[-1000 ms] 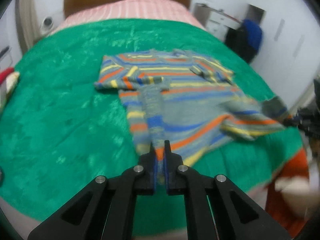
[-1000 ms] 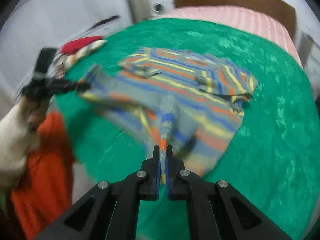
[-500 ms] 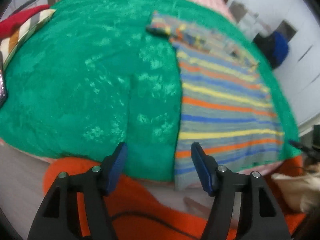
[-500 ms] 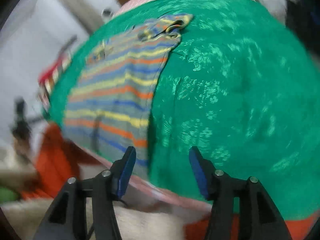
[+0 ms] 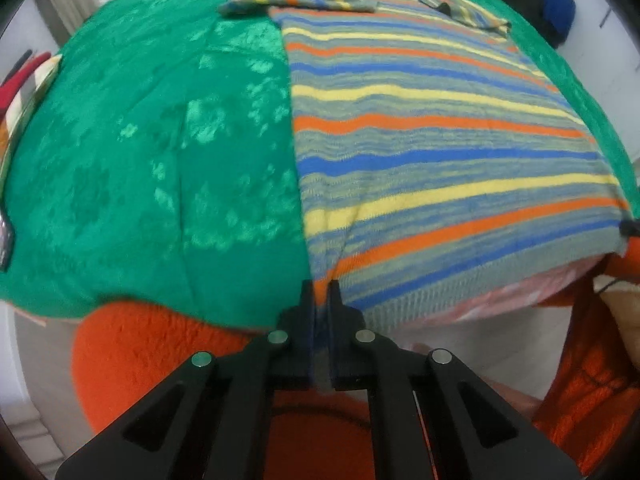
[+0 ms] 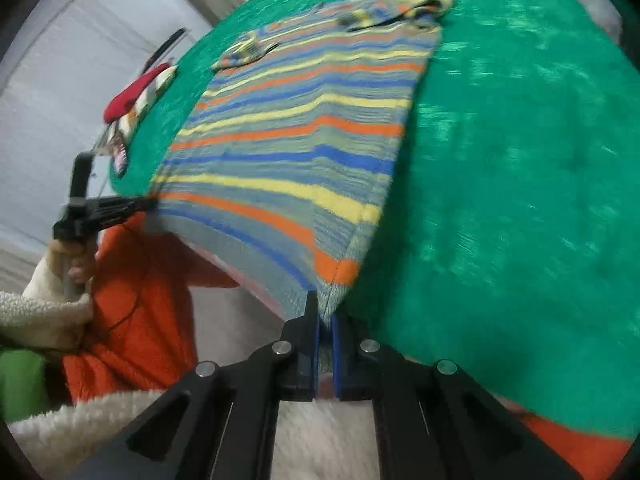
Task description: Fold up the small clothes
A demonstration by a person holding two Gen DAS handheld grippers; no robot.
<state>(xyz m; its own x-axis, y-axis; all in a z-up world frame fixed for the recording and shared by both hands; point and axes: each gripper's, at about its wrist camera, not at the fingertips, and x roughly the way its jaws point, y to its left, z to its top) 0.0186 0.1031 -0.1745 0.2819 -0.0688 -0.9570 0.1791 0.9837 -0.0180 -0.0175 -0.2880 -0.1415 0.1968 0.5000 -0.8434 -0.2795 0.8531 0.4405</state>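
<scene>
A striped knit sweater [image 5: 432,132] lies flat on a green bedspread [image 5: 160,140], filling the centre and right of the left wrist view. Its stripes are grey, blue, orange and yellow. Both sleeves are folded in across the chest at the top of the frame. The hem hangs slightly over the near edge of the bed, at the lower middle of both views.

The left gripper [image 5: 320,300], bottom centre of its own view, is clenched on the near hem corner. Its jaws have just closed, with knit fabric pinched between them. In the right wrist view it shows at the middle left edge, gripping that same corner. The right gripper [image 6: 325,312], bottom centre of its view, is likewise clamped on the opposite hem corner, its jaws also just closed on cloth.

The step in hand looks like lifting the hem to fold the body up toward the collar. Doing it well probably means raising both corners together, keeping the hem taut and level, and laying it squarely over the tucked sleeves so they stay in place.

Open bedspread surrounds the sweater on the left of the left view and the right of the right view, giving free room. A red and striped cloth [image 6: 134,90] lies near the bed's edge at upper left of the right view, well apart. Orange fabric [image 5: 152,356] sits below the bed edge.
</scene>
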